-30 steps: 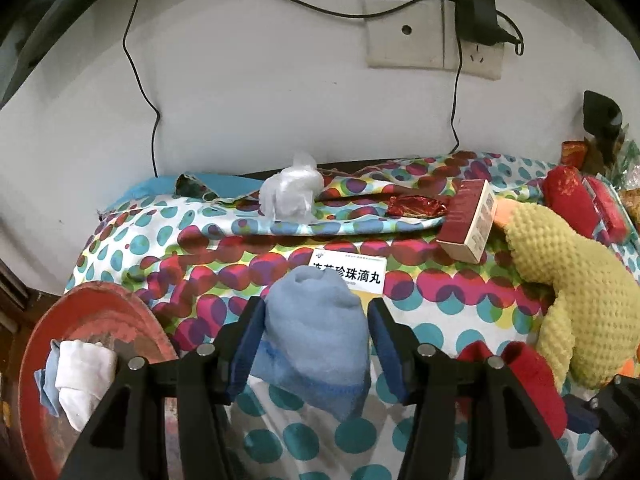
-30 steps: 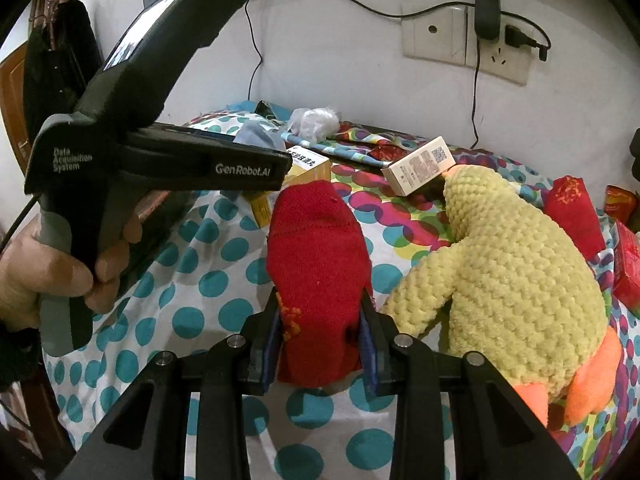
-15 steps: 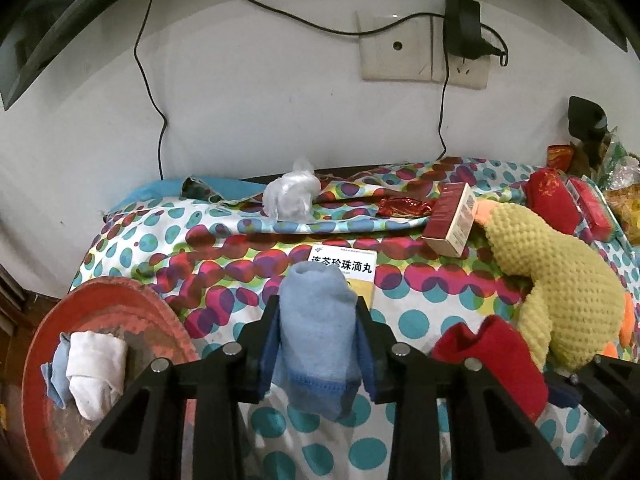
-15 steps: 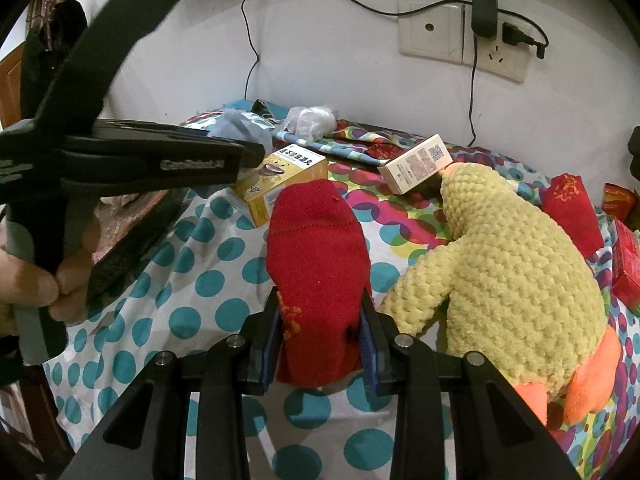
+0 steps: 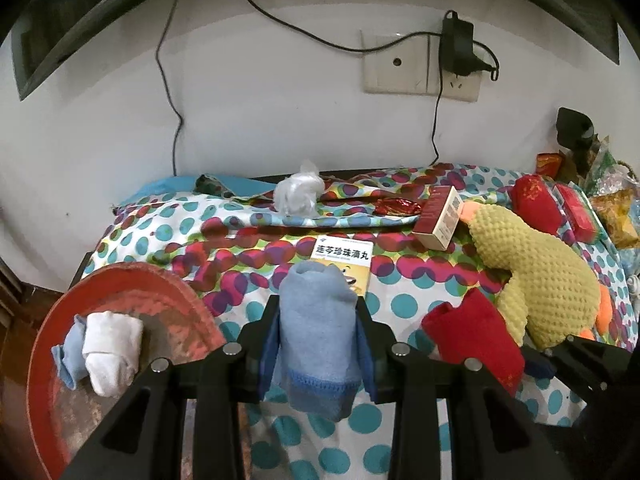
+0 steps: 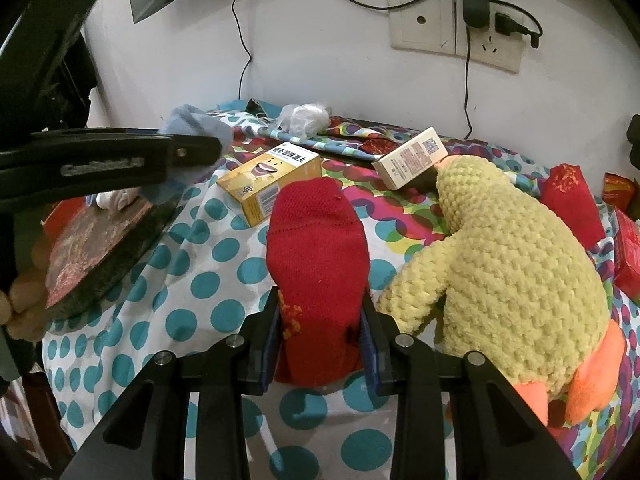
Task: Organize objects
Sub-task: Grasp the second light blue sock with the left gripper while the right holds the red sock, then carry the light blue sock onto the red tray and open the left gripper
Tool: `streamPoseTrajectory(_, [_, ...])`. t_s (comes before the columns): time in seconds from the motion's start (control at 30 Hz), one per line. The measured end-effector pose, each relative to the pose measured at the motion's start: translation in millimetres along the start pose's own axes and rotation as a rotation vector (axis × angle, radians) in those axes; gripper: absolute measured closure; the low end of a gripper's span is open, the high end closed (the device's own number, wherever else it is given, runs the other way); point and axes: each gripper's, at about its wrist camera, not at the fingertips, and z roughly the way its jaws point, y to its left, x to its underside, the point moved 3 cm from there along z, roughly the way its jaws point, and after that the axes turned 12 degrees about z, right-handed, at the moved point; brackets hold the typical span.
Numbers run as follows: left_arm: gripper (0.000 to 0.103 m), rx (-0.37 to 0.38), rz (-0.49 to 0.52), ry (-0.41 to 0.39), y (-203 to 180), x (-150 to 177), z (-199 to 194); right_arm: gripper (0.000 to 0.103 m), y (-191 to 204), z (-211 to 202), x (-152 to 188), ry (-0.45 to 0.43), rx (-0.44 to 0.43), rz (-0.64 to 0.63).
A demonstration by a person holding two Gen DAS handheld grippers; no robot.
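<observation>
Dotted bedspread (image 5: 400, 304): 1 blue sock (image 5: 318, 332), 1 red sock (image 6: 318, 276), both gripped.

A polka-dot bedsheet (image 5: 404, 304) spreads beneath and beyond the jaws. Above them on the wall (image 5: 260, 100): a socket plate (image 5: 394, 66) carrying a black charger (image 5: 457, 48), whose cable (image 5: 168, 80) hangs down left of the jaws.
</observation>
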Motion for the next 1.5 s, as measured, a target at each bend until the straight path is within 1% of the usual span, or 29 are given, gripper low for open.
streamPoseTrajectory(0.1, [0.069,0.008,-0.011,0.001,4.5,3.6,-7.4,0.071,-0.2,-0.5,0.4,0.0,0.0,-0.001])
streamPoseTrajectory(0.33, [0.069,-0.01,-0.009,-0.007,15.3,9.6,-29.7,0.071,0.2,-0.4,-0.1,0.001,0.003,-0.002])
streamPoseTrajectory(0.47, [0.069,-0.029,-0.021,-0.021,30.0,14.4,-45.9,0.07,0.6,0.1,0.0,0.003,0.004,-0.002])
streamPoseTrajectory(0.67, [0.069,-0.053,-0.058,-0.011,57.5,26.7,-55.8,0.07,0.3,1.2,0.6,0.006,0.013,-0.006])
streamPoseTrajectory(0.73, [0.069,-0.065,-0.084,-0.003,69.4,32.6,-57.8,0.07,0.6,1.8,0.5,0.007,0.017,-0.01])
streamPoseTrajectory(0.8, [0.069,-0.061,-0.103,0.003,78.8,37.8,-59.5,0.069,0.4,2.4,0.5,0.008,0.02,-0.011])
streamPoseTrajectory(1.1, [0.069,-0.164,-0.12,0.033,131.5,64.7,-77.2,0.069,0.5,2.9,-0.5,0.012,0.024,-0.013])
streamPoseTrajectory(1.3, [0.068,-0.228,-0.184,0.07,179.9,91.4,-82.8,0.069,1.7,4.1,-0.9,0.016,0.033,-0.021])
streamPoseTrajectory(1.4, [0.068,-0.238,-0.233,0.095,204.7,107.4,-81.9,0.068,2.0,4.6,-0.8,0.018,0.035,-0.021])
streamPoseTrajectory(1.5, [0.068,-0.254,-0.259,0.122,224.6,120.6,-78.5,0.068,2.5,5.2,-0.5,0.019,0.041,-0.025])
